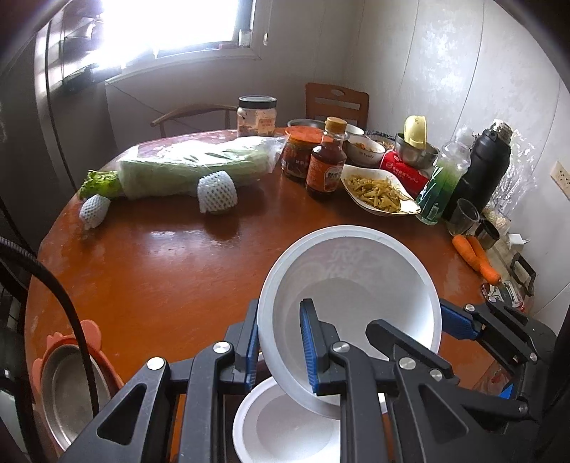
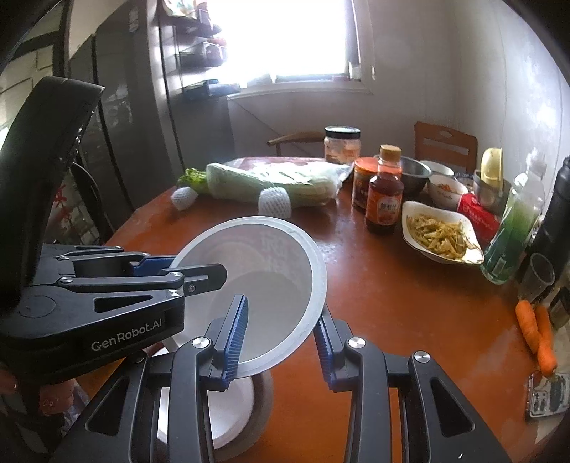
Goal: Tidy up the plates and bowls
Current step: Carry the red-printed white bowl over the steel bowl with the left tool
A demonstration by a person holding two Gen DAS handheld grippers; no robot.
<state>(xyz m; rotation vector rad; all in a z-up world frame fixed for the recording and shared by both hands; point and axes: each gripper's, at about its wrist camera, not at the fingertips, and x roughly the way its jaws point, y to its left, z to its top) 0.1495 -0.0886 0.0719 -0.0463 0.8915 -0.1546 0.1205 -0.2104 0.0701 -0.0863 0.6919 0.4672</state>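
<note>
Between both sets of tongs, the white bowl (image 1: 351,295) is hanging tilted above the counter (image 1: 160,270): left tongs (image 1: 281,343) and right tongs (image 2: 281,338) are clamping opposite rims. Uneven pull is risking a slip onto the lower white bowl (image 1: 285,431) beneath.

Strong daylight is admitted through a window (image 1: 185,25) in the far wall. Pale panelled walls (image 1: 445,71) are seen at right. A round brown table (image 1: 171,270) is flanked by two wooden chairs (image 1: 336,103). A dark cabinet (image 2: 121,117) is placed at left.
</note>
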